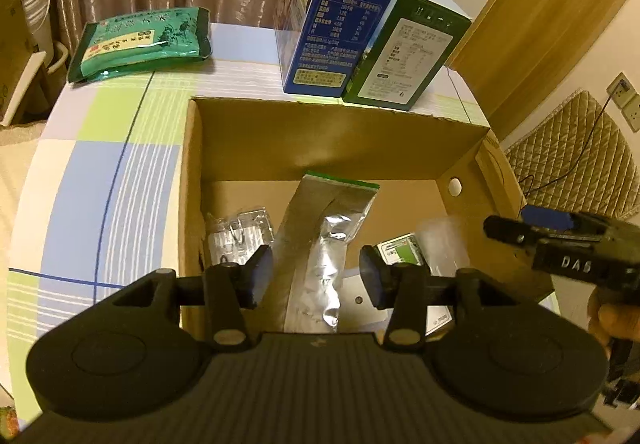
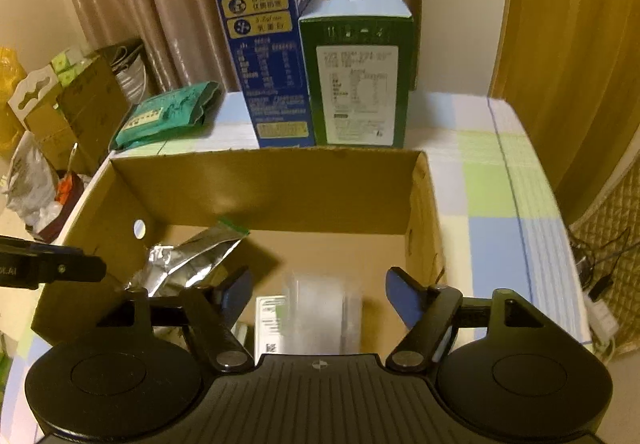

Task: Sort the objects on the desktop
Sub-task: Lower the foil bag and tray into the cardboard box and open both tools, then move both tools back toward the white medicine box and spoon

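An open cardboard box (image 1: pixel 340 131) (image 2: pixel 264 187) stands on the checked tablecloth. Inside it lie a silver foil pouch (image 1: pixel 324 244) (image 2: pixel 192 260), a clear plastic packet (image 1: pixel 440 240) (image 2: pixel 320 304), a small white and green labelled pack (image 1: pixel 400 250) (image 2: pixel 270 324) and a clear packet of metal bits (image 1: pixel 240 232). My left gripper (image 1: pixel 316 280) hangs over the box, open; the pouch shows between its pads without being pressed. My right gripper (image 2: pixel 316 296) stands wide open above the blurred clear packet and holds nothing. Each view catches the other gripper at its side edge (image 1: pixel 516 224) (image 2: pixel 72 264).
Behind the box stand a tall blue milk carton (image 1: pixel 344 11) (image 2: pixel 268 51) and a green carton (image 1: pixel 404 51) (image 2: pixel 360 75). A green tea pack (image 1: pixel 140 43) (image 2: pixel 168 111) lies at the table's far left. Boxes and bags (image 2: pixel 60 111) crowd the floor left; a quilted chair (image 1: pixel 580 155) stands right.
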A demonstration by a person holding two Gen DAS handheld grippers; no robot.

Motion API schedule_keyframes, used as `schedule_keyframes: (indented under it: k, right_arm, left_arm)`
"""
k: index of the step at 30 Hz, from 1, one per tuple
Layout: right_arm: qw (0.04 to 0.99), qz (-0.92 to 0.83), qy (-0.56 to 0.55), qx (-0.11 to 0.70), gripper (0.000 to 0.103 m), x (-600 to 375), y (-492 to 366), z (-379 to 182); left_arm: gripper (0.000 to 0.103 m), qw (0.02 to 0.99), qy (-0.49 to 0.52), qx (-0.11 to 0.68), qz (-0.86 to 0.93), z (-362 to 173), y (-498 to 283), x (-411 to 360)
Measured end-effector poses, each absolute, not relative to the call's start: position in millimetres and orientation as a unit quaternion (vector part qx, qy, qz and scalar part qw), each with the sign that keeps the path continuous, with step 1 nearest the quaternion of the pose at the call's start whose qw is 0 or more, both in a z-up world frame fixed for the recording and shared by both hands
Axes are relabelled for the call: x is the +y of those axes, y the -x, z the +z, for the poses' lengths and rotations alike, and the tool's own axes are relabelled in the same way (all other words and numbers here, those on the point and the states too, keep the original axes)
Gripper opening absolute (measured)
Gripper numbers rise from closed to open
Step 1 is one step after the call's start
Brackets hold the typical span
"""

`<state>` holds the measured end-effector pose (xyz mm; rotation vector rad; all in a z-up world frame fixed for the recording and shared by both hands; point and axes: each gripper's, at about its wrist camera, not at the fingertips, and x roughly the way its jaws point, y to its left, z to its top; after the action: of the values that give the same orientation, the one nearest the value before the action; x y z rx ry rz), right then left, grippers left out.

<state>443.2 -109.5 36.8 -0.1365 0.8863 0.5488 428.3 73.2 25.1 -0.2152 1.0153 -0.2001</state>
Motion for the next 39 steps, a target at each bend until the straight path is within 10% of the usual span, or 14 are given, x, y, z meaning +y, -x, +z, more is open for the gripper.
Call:
schedule_keyframes:
  k: [18,39]
  right_arm:
    - [0.869,0.265,0.077,0.410,0.079,-150,-364,64]
    - [0.861,0.276,0.065,0.421,0.093,-196,-266,59]
  left_arm:
    - [0.052,0.875,0.071,0.470,-0.092,45,-336,77]
    - [0.091,0.885,0.008,0.458,-0.081,60,-234,58]
